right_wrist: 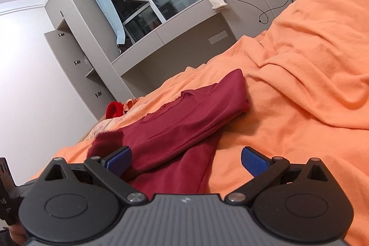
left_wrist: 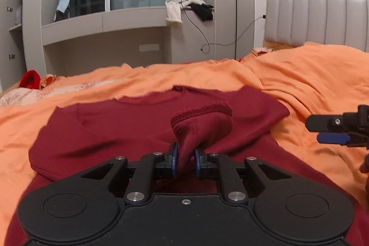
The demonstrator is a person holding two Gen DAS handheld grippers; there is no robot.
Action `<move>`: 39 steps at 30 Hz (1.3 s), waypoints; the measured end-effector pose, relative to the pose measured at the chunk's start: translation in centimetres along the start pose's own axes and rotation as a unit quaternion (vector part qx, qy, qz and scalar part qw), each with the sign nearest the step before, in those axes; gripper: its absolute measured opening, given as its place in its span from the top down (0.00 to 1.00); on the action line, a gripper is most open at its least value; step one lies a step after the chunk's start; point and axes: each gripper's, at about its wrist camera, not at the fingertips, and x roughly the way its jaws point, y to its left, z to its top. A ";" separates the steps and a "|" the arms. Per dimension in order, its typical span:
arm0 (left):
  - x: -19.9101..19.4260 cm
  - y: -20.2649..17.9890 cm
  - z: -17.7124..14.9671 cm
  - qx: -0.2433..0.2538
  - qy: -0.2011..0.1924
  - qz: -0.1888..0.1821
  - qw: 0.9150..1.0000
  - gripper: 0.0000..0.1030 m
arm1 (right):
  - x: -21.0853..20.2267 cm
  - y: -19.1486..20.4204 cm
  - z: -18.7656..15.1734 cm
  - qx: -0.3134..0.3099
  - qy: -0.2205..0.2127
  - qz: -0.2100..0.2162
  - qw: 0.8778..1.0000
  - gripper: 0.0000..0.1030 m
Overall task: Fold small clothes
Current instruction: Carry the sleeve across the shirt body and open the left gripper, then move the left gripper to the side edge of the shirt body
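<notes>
A dark red sweatshirt (left_wrist: 129, 121) lies on the orange bedsheet (left_wrist: 299, 84), its far part folded over. My left gripper (left_wrist: 185, 160) is shut on a sleeve cuff (left_wrist: 203, 123) of the sweatshirt, which stands up between the blue pads. My right gripper (right_wrist: 185, 161) is open and empty, low over the sweatshirt's (right_wrist: 184, 117) near edge. It also shows in the left wrist view (left_wrist: 332, 130) at the right, over the sheet beside the garment.
A padded grey headboard (left_wrist: 322, 20) stands at the right. A grey window ledge (left_wrist: 103, 22) with clothes (left_wrist: 186, 8) and a hanging cable is behind the bed. A bright red item (left_wrist: 30, 78) lies at the bed's far left. Cupboards (right_wrist: 76, 61) stand left.
</notes>
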 end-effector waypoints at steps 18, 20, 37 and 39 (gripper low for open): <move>-5.1 3.1 1.2 -0.028 0.025 0.011 0.999 0.14 | 1.4 1.0 -0.6 -0.022 0.031 -0.035 0.999 0.00; -5.8 4.8 1.6 -0.058 0.023 0.031 0.998 0.10 | 1.5 1.7 -0.5 -0.041 0.034 -0.046 0.998 0.00; -4.3 20.4 1.2 -0.218 0.090 0.248 0.939 0.04 | 10.0 10.6 -1.3 -0.242 0.145 -0.052 0.958 0.00; -3.7 21.4 0.7 -0.234 0.101 0.259 0.932 0.04 | 10.2 11.1 -2.7 -0.276 0.171 -0.056 0.944 0.00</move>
